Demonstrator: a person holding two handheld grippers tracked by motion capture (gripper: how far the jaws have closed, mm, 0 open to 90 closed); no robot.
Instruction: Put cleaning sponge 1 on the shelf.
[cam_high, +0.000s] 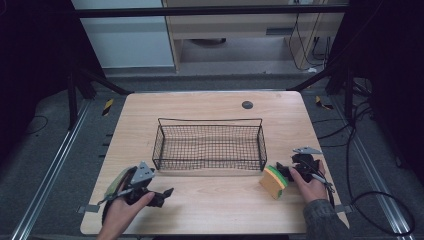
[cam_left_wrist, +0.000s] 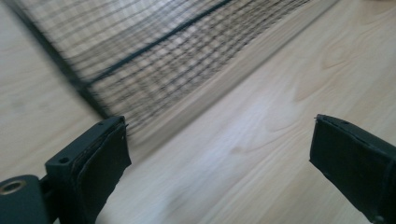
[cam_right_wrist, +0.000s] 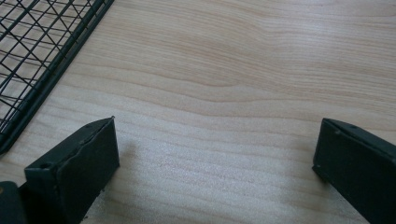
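Sponge (cam_high: 274, 182) sits on edge on the table (cam_high: 215, 210), just off the wire basket's (cam_high: 210, 145) near right corner. Right gripper (cam_high: 286, 171) is right beside it, jaws wide apart over bare wood, nothing held. Left gripper (cam_high: 167, 194) gapes empty too, low near the basket's front left.

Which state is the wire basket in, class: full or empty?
Empty. In the high view the wire basket shows only bare mesh over the table; the yellow-green sponge lies outside, beside its right end.
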